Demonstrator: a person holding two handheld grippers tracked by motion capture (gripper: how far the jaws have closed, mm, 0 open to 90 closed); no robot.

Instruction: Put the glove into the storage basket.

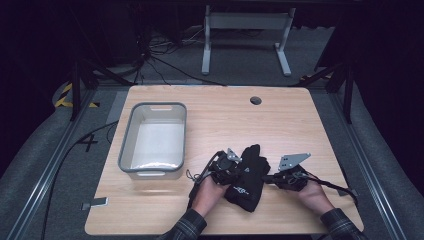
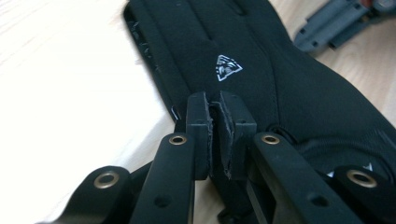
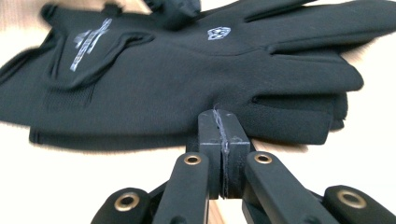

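Presently we find the black gloves stacked on the counter between both hands; left gripper jaws near-closed, nothing pinched; right gripper jaws shut empty at the glove edge; we judge grasping pending; next, open and seize; grey bin stands left

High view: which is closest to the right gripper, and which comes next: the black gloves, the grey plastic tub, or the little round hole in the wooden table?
From the right gripper:
1. Black gloves, right beside its tips, at the table's front middle.
2. Small round hole, toward the table's far edge.
3. Grey plastic tub, over on the left side.
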